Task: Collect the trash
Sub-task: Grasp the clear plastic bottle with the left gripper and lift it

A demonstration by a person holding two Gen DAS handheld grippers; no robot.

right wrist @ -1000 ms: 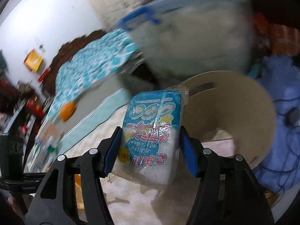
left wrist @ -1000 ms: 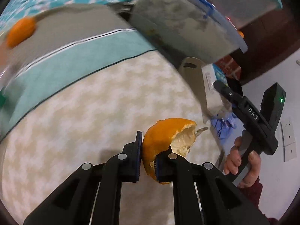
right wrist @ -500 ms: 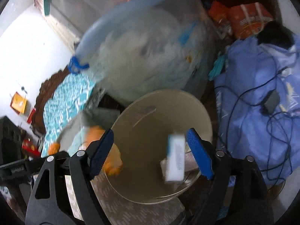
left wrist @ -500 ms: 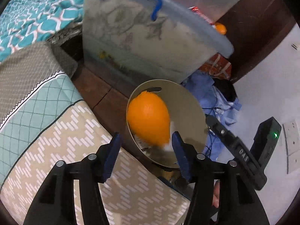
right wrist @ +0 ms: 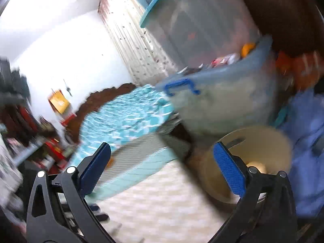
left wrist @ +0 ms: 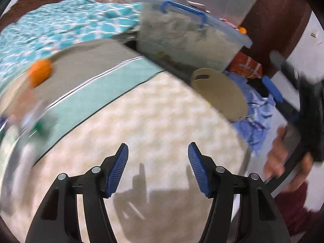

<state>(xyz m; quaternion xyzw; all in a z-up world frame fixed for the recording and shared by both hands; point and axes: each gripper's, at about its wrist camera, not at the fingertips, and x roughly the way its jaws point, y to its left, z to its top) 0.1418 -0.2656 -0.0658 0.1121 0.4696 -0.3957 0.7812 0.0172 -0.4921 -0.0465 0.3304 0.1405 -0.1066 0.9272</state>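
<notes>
My left gripper (left wrist: 158, 168) is open and empty above the beige patterned bed cover (left wrist: 151, 117). My right gripper (right wrist: 162, 176) is open and empty too. The beige waste bin (left wrist: 220, 93) stands off the bed's far right edge; in the right wrist view the bin (right wrist: 261, 145) is just behind my right finger, with pale trash inside. An orange piece of trash (left wrist: 40, 73) lies blurred at the far left of the bed, with blurred bottles or wrappers (left wrist: 26, 125) below it.
A clear storage box with blue handle (left wrist: 188, 38) stands behind the bin, another stacked above it. Blue clothes (left wrist: 255, 113) lie right of the bin. A teal patterned blanket (left wrist: 60, 26) covers the far bed. The other hand-held gripper (left wrist: 303, 109) is at the right.
The orange peel and the blue snack packet left my grippers and dropped into the bin. Both grippers now stand open and have swung back from the bin toward the bed.
</notes>
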